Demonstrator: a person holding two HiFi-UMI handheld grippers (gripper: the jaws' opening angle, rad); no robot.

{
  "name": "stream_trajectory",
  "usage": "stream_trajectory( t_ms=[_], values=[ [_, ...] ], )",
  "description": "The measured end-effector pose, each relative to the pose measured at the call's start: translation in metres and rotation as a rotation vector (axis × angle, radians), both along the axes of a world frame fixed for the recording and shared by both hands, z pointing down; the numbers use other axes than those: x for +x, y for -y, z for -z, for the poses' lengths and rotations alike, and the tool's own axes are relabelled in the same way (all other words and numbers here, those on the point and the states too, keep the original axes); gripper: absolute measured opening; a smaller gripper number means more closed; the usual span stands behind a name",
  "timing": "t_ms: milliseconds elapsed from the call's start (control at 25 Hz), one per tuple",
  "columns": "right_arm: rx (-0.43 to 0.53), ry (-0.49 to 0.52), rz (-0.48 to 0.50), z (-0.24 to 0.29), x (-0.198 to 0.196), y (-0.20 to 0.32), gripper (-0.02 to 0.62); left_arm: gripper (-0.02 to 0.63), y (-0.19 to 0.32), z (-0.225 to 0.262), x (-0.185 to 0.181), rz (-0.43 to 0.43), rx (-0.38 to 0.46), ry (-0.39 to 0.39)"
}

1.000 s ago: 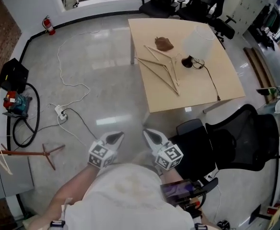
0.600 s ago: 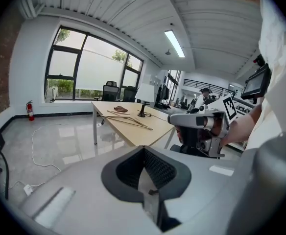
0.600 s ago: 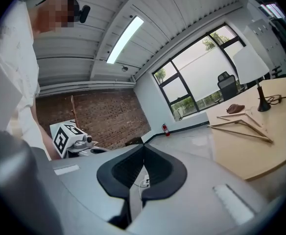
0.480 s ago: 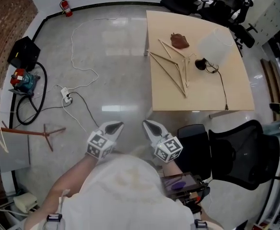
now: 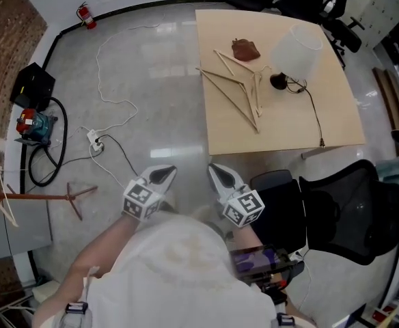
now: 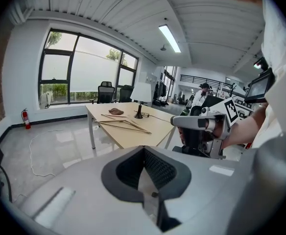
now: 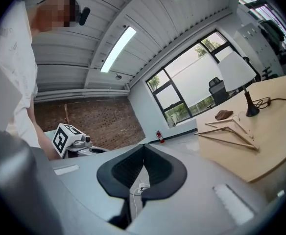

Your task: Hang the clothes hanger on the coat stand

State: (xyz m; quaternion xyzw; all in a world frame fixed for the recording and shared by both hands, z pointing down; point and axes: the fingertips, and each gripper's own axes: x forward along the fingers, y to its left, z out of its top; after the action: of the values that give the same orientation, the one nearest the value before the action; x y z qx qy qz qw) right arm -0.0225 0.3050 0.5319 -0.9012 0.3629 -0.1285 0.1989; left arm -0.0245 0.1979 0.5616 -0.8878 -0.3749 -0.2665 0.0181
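Hangers [image 5: 228, 98] of pale wood lie in an overlapping pile on the tabletop [image 5: 288, 121]. The left hand-held gripper [image 5: 162, 174] and the right hand-held gripper [image 5: 218, 173] are well apart from them, each with its jaws pressed together on nothing. The hangers look light, stiff and smooth, so the neck under the hook seems the safest hold; lifting one may drag the others. Their number is hard to count and the hooks are too small to see. The coat stand [image 5: 39, 197] is partly cut off at the left edge.

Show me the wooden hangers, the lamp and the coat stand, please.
wooden hangers [image 5: 228, 99], head view, a long arm on the table.
lamp [image 5: 296, 46], head view, its white shade.
coat stand [image 5: 39, 197], head view, its brown pole.
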Motion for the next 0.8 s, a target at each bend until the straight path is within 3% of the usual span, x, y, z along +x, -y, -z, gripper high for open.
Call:
stream_trajectory(
  t_ms=[360,800],
  values=[
    [-0.02,0.043,-0.126,-0.012,0.025,-0.036,0.014,0.002,-0.048,-0.018,0.033,-0.147,-0.018,0.037],
    [-0.106,0.027,-0.296,0.006,0.104,-0.052,0.015,0.002,-0.067,0.003,0.141,-0.299,-0.135,0.029]
  ],
)
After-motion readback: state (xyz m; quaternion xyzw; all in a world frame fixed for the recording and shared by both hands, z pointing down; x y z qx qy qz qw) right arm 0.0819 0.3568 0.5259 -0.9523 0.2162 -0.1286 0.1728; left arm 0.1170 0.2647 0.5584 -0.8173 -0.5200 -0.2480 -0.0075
